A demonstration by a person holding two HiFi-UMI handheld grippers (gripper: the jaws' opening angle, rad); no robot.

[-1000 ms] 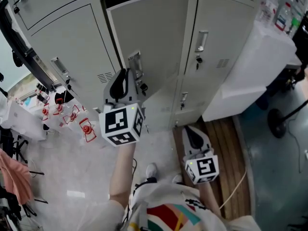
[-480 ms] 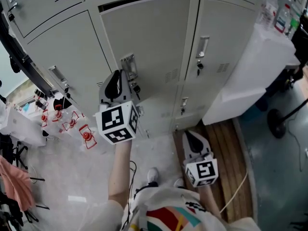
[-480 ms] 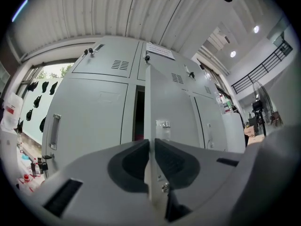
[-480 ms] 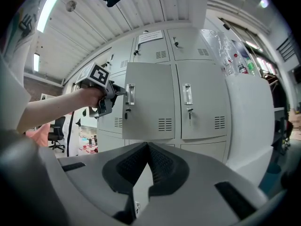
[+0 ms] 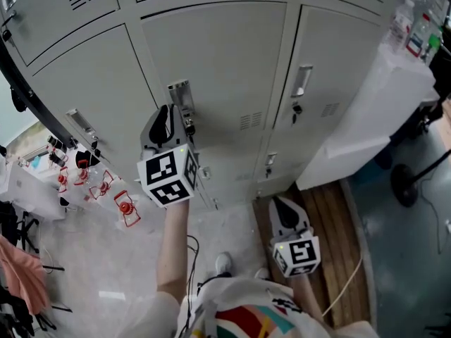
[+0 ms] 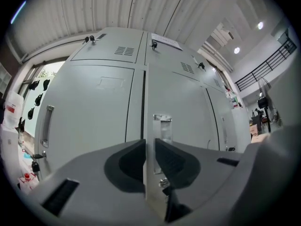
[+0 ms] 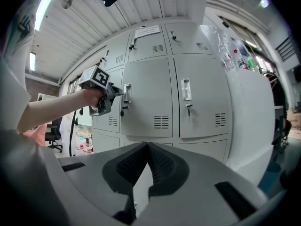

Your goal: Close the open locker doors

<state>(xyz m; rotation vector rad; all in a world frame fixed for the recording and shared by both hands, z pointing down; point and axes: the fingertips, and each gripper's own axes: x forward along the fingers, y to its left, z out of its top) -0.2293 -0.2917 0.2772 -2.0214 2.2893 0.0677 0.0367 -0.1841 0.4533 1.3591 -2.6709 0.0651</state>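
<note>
Several pale grey metal lockers [image 5: 91,83] fill the top of the head view, standing side by side with louvred vents and upright steel handles. To their right a white boxy counter [image 5: 366,118] juts out, with clear plastic bottles [image 5: 416,27] on its top. The middle locker door [image 5: 225,69] lies almost flush with its frame, and only a thin dark gap shows along its left edge in the left gripper view.

The left gripper [image 5: 169,111], held out level at arm's length, has its jaws pinching that thin free edge of the door [image 6: 149,173], just below the brushed steel handle plate [image 5: 180,94]. The right gripper [image 5: 280,206] hangs low and well apart from the lockers, over a strip of wooden flooring [image 5: 338,210]. Its pads are pressed together at the tips with nothing between them [image 7: 147,147]. A small key [image 5: 297,109] hangs from the lock of the door to the right.
</note>
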